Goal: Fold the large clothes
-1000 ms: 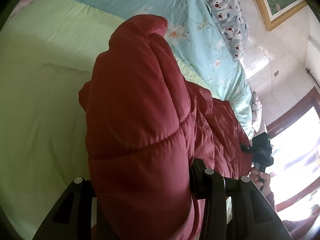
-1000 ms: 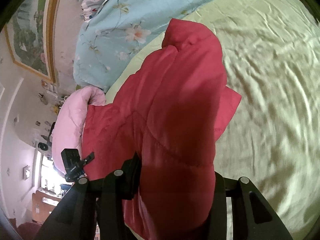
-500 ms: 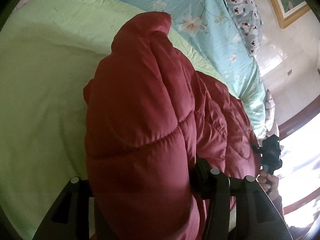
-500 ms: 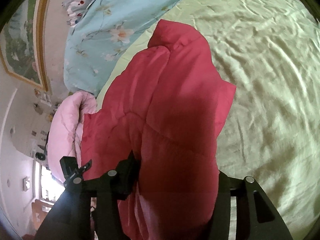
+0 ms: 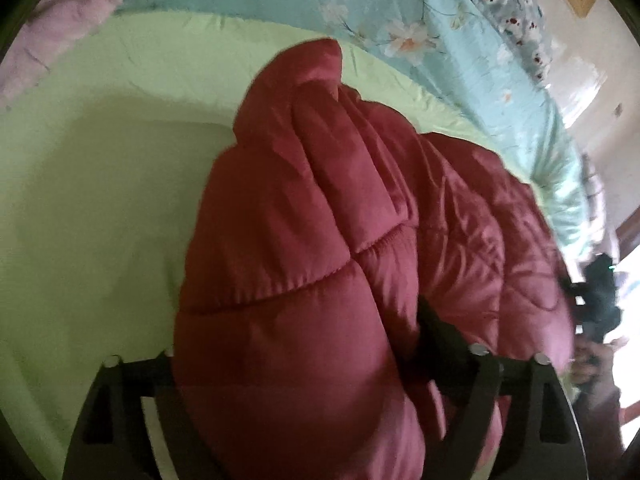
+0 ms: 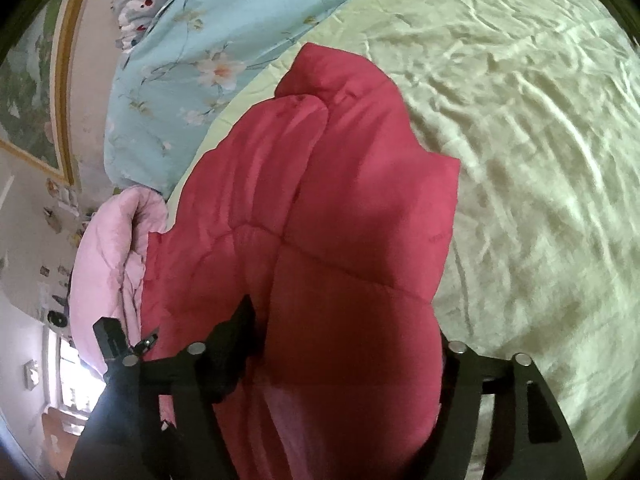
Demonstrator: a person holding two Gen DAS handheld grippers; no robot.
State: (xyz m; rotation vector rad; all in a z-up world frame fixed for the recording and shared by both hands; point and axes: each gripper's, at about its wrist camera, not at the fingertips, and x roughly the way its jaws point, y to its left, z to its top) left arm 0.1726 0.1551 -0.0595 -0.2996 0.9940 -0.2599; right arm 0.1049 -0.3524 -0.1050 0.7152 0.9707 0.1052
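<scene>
A red quilted puffer jacket (image 5: 304, 248) lies bunched on a bed covered with a pale green sheet (image 5: 100, 184), its folded bulk running away from both cameras toward a light blue floral duvet (image 5: 404, 12) heaped at the far side. A pink quilted blanket (image 6: 108, 256) sits crumpled just beside the jacket's edge in the right wrist view.

The left tongs (image 5: 296, 364) have a thick padded fold of the jacket between them; their jaws are opening, and the pads look to be clear of the cloth. The right tongs (image 6: 344, 344) straddle another fold of the same jacket, jaws also opening, with the fabric still filling the gap between them.

In the left wrist view, a hand (image 5: 596, 356) shows blurred at the right edge. A gold-framed picture (image 6: 36, 92) hangs on the wall behind the bed
</scene>
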